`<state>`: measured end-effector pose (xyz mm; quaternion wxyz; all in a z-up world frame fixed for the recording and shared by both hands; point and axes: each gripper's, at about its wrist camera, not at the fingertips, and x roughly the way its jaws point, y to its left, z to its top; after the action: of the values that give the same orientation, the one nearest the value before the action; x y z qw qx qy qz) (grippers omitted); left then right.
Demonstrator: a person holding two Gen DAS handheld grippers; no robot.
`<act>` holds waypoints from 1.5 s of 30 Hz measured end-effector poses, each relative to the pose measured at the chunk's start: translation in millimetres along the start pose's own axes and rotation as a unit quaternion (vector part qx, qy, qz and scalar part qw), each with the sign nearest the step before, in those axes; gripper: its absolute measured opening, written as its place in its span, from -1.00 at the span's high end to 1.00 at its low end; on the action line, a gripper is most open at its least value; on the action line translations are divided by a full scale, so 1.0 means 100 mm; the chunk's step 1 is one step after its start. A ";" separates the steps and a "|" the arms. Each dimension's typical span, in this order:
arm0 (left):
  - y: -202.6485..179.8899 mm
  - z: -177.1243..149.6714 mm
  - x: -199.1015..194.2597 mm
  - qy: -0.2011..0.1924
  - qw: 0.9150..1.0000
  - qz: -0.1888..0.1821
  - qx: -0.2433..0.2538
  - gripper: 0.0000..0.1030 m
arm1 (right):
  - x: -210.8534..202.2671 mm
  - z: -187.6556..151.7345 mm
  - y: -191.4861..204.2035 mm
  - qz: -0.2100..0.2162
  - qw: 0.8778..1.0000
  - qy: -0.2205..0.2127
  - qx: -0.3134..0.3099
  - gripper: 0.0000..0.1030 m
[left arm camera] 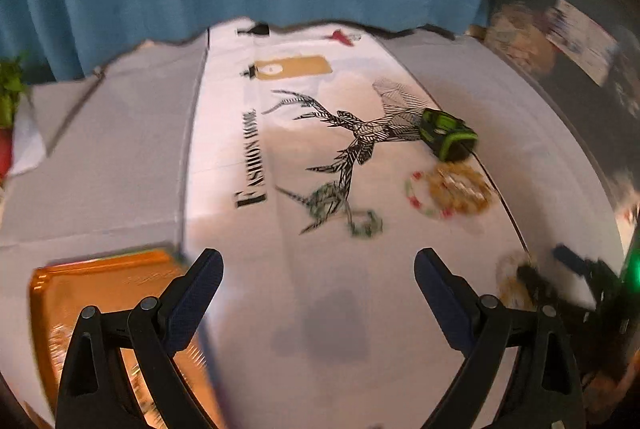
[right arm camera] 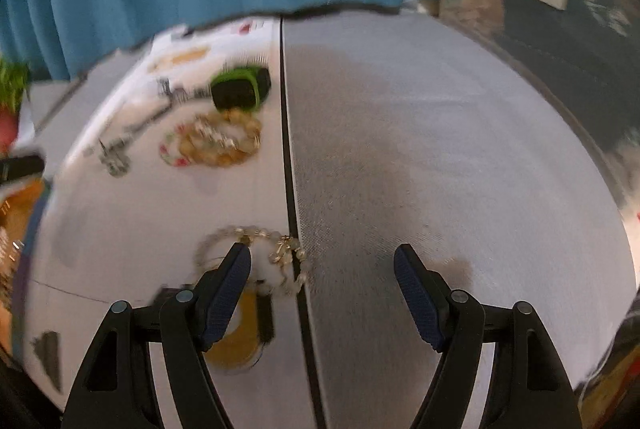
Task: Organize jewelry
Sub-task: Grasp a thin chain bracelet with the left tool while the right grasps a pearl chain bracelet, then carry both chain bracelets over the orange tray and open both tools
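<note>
Covering the surface (left arm camera: 120, 157), a white printed cloth (left arm camera: 240, 221) sets the jewelry apart; the orange tray (left arm camera: 104, 285) at its near-left edge likely waits to receive it. Gold bead bracelets (left arm camera: 460, 191) lie heaped beside a green-trimmed box (left arm camera: 448, 133). Both the left tongs (left arm camera: 318, 269) and right tongs (right arm camera: 322, 265) gape wide, empty, the latter beside a pale bead bracelet (right arm camera: 256, 249).

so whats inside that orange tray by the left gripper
The orange tray seems to hold some small pale, sparkly pieces near its lower end, too blurred to identify. The left gripper, open and empty, covers part of the inside.
</note>
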<state>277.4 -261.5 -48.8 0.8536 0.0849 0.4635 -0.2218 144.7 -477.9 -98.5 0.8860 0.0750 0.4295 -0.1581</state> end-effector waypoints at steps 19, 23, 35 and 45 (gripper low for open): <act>-0.18 0.20 0.43 0.054 0.997 -0.047 -0.014 0.88 | -0.25 -0.05 0.11 0.057 0.998 -0.033 -0.021 0.85; -0.14 0.11 -0.02 0.027 0.997 -0.073 -0.012 0.92 | -0.64 -0.01 0.01 0.055 0.996 -0.063 -0.007 0.85; -0.11 -0.20 -1.25 -0.052 0.995 -0.086 0.010 0.92 | -1.39 -0.17 0.10 0.041 0.995 -0.085 -0.015 0.85; 0.03 -0.86 -2.13 -0.083 0.991 -0.103 0.015 0.92 | -2.03 -0.57 0.40 0.081 0.991 -0.099 -0.042 0.85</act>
<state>113.3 -164.7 79.3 0.8602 0.0308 0.3942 -0.3220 -1.8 -380.7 25.3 0.9362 0.0563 0.3388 -0.0744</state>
